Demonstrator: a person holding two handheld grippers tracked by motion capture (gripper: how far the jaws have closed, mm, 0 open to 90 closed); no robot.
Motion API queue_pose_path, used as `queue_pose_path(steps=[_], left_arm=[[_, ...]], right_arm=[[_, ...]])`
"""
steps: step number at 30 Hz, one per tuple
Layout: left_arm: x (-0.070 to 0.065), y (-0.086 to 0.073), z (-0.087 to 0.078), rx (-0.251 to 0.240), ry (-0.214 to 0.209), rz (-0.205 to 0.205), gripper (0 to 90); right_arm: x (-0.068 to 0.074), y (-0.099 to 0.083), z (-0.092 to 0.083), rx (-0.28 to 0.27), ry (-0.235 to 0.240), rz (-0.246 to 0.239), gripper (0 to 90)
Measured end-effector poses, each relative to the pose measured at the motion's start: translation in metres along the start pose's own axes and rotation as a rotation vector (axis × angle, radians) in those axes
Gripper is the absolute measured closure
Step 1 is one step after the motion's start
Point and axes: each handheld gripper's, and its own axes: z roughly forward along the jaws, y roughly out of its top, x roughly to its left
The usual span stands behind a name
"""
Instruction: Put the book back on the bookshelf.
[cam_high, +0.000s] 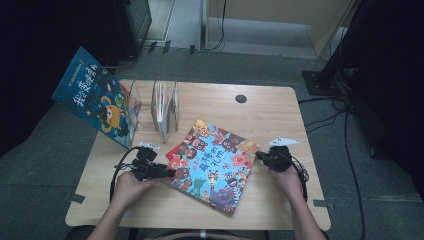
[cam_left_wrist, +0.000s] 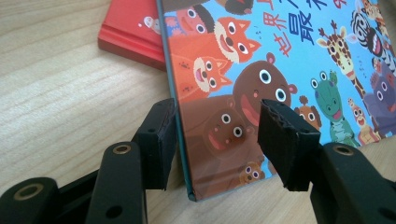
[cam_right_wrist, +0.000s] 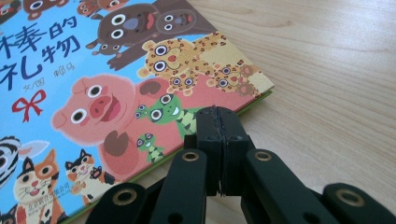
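A picture book (cam_high: 215, 162) with cartoon animals on a blue cover lies flat at the table's middle, partly over a red book (cam_high: 172, 150). My left gripper (cam_high: 170, 173) is at its near left corner. In the left gripper view the gripper (cam_left_wrist: 217, 116) is open: one jaw stands beside the book's (cam_left_wrist: 280, 56) edge, the other over the cover, and the red book (cam_left_wrist: 128, 32) lies beyond. My right gripper (cam_high: 259, 156) is at the book's right corner. In the right gripper view the gripper (cam_right_wrist: 218, 114) is shut with nothing in it, tips at the book's (cam_right_wrist: 93, 84) green-edged side.
A clear book stand (cam_high: 165, 107) holding a thin book is at the back left of the wooden table (cam_high: 280, 120). A blue picture book (cam_high: 97, 97) leans tilted at the stand's left, jutting past the table's edge. A dark round hole (cam_high: 241, 98) is near the far edge.
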Motion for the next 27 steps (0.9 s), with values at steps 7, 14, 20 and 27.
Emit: queue_pose_path(steps=[7, 14, 20, 27], left_arm=[[0.001, 0.004, 0.006, 0.0, 0.019, -0.011, 45.1], [0.008, 0.009, 0.01, -0.007, -0.001, -0.039, 45.4], [0.01, 0.01, 0.009, -0.003, -0.005, -0.062, 46.3], [0.007, 0.005, 0.006, 0.011, -0.008, -0.067, 46.4]], right_arm=[[-0.002, 0.005, 0.007, -0.016, 0.015, 0.015, 90.0], [0.002, 0.013, 0.016, -0.015, 0.007, -0.01, 90.0], [0.004, 0.014, 0.02, -0.015, 0.036, -0.005, 90.0], [0.008, 0.014, 0.021, -0.005, 0.056, -0.009, 90.0]])
